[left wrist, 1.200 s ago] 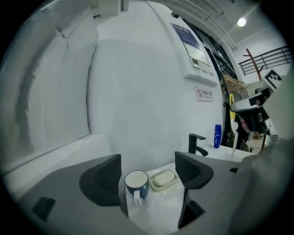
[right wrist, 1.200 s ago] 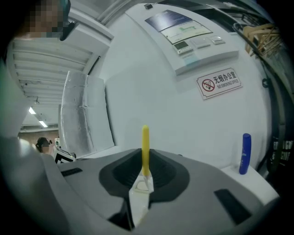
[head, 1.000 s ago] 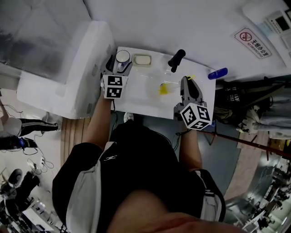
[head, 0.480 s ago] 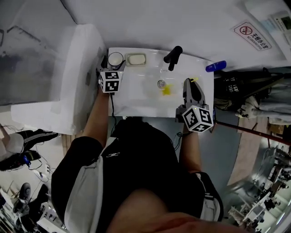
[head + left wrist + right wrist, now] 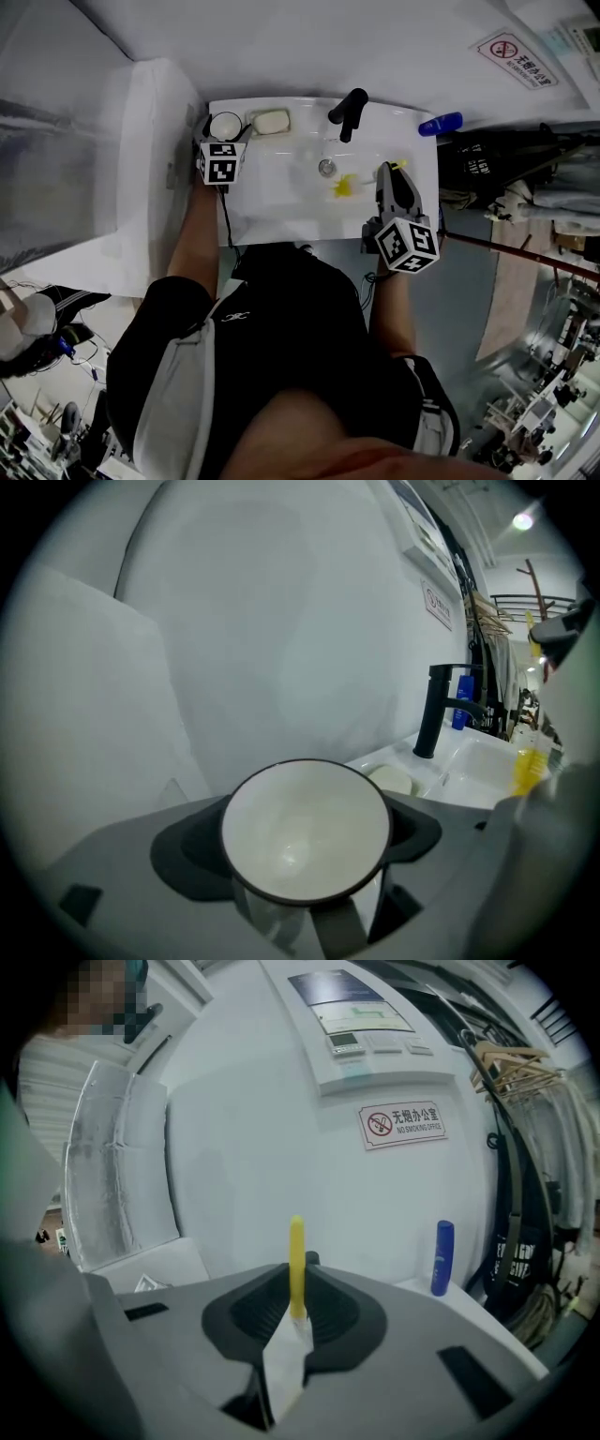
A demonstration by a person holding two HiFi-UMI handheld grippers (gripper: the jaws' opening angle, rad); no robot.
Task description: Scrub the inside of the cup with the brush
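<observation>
A white cup (image 5: 306, 832) with a dark rim stands on the back left ledge of the sink (image 5: 281, 211), beside a bar of soap (image 5: 269, 120). My left gripper (image 5: 223, 141) reaches around the cup from the near side. Its jaws have just been opening, and the cup (image 5: 225, 124) stands between them with dark pad showing on both sides of its rim. My right gripper (image 5: 390, 174) hovers over the sink's right part, shut on the brush (image 5: 296, 1255). Its yellow handle sticks up from between the jaws, and a white part hangs below.
A black faucet (image 5: 350, 111) rises at the back of the basin, with the drain (image 5: 325, 167) and a yellow thing (image 5: 343, 186) below it. A blue bottle (image 5: 441, 124) lies on the back right corner. White walls close in behind and on the left.
My left gripper has come down and forward around the cup, which has kept its place beside the soap. The right gripper has barely shifted.
</observation>
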